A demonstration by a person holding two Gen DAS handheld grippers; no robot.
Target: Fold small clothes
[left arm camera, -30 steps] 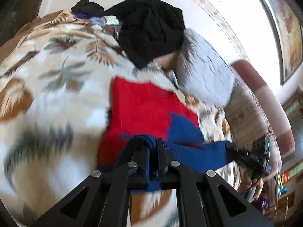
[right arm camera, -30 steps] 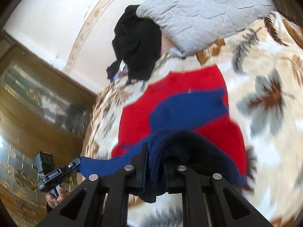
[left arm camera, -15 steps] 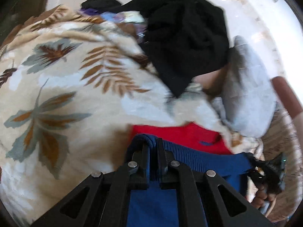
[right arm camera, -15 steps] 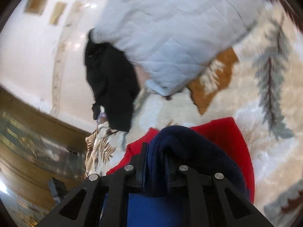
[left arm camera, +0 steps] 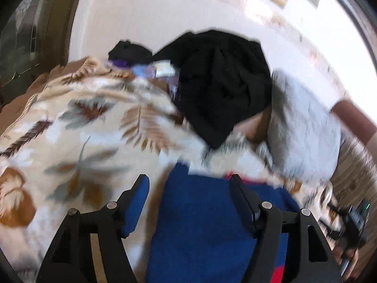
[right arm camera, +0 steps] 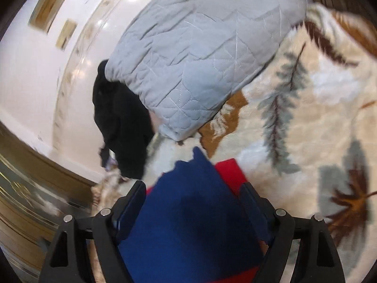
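Observation:
A small knitted garment lies on the leaf-patterned blanket (left arm camera: 82,129), its blue part (left arm camera: 207,224) folded over the red part (left arm camera: 278,273). My left gripper (left arm camera: 188,186) hovers over the blue fold's far edge. Its jaws are opening, the cloth lying loose below and between them, with the pads off it. In the right wrist view the blue part (right arm camera: 193,212) covers most of the red (right arm camera: 231,172). My right gripper (right arm camera: 193,188) is likewise opening, and the blue cloth sits between its fingers without being pinched.
A heap of black clothes (left arm camera: 219,87) lies beyond the garment, with a grey quilted pillow (right arm camera: 200,59) beside it against the white wall. A hand (left arm camera: 351,259) holding the other gripper shows at the right edge of the left wrist view. A wooden cabinet (right arm camera: 28,188) stands off the bed.
Both grippers carried the blue edge away over the red part, then let go. Their jaws went from shut on the blue cloth to spread wide. The blue half now lies folded over the red.

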